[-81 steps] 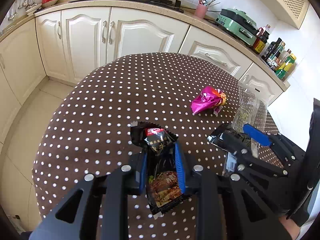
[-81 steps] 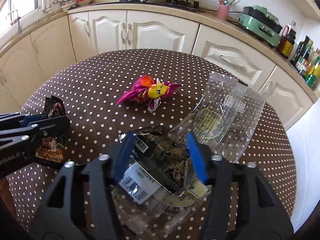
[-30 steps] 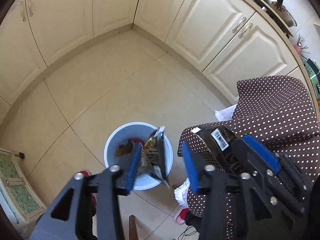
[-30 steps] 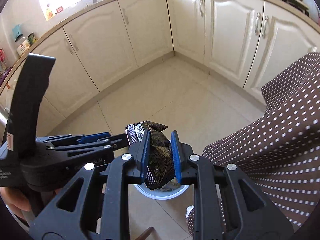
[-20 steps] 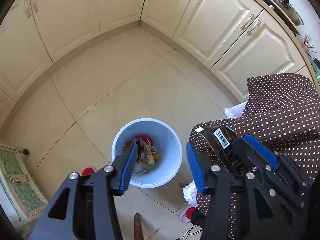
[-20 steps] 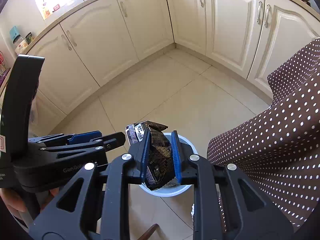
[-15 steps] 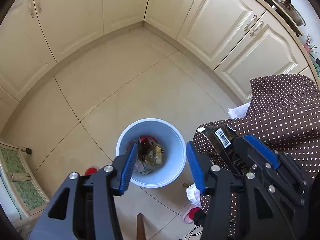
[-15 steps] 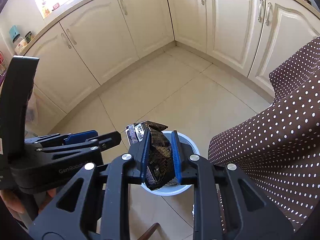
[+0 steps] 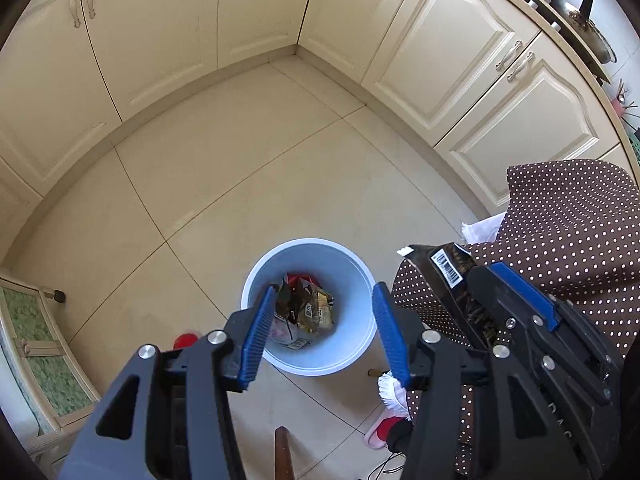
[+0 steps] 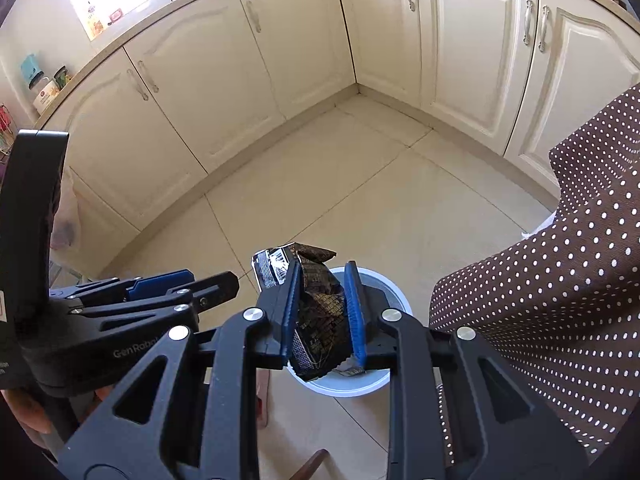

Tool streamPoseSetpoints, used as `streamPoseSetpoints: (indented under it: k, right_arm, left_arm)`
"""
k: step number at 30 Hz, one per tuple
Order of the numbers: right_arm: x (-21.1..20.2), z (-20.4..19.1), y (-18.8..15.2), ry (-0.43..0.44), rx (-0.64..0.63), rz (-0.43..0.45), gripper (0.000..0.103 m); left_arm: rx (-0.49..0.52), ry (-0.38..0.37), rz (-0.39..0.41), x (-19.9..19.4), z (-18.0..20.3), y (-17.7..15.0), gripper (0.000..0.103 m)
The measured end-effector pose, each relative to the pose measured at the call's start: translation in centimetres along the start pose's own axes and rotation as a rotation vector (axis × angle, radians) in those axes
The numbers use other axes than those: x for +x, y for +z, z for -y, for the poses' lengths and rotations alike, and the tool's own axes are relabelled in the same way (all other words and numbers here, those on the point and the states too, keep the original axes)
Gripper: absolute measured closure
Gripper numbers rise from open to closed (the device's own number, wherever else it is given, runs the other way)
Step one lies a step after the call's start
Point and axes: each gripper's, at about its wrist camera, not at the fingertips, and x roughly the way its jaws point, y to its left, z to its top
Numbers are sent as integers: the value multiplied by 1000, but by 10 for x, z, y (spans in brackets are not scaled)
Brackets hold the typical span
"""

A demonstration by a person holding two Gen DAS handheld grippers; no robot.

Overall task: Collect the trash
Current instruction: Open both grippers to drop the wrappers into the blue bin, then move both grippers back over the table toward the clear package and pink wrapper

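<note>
left wrist view: left gripper (image 9: pixel 324 330) gapes empty above the bin (image 9: pixel 362 340), which holds wrappers (image 9: pixel 306 308), while right gripper (image 10: pixel 322 314) pinches a dark wrapper (image 10: pixel 318 312) over the rim, its drop judged still pending.

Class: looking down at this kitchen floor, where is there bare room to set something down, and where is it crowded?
Free: the floor tiles between the cabinets and the bin. Crowded: the bin already holds wrappers; the left tongs hang open above it, the right tongs grip a dark wrapper over it, and the tablecloth hangs beside it.
</note>
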Motion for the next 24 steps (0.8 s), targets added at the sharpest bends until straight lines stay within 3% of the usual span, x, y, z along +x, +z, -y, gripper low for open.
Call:
streamPoseSetpoints:
  k: [14,19,24]
  right_arm:
    - [-18,-1,3,9,0,22,78]
    - [-52,1,3,2,-1,78,78]
    - [-114,8,5,-23,8,187,78]
  left_arm:
    - [4,-21,27,-24,3,-1,53]
    - [21,-99,60,-52,18,-2,53]
    - [80,-170,139,-98,54,-4,53]
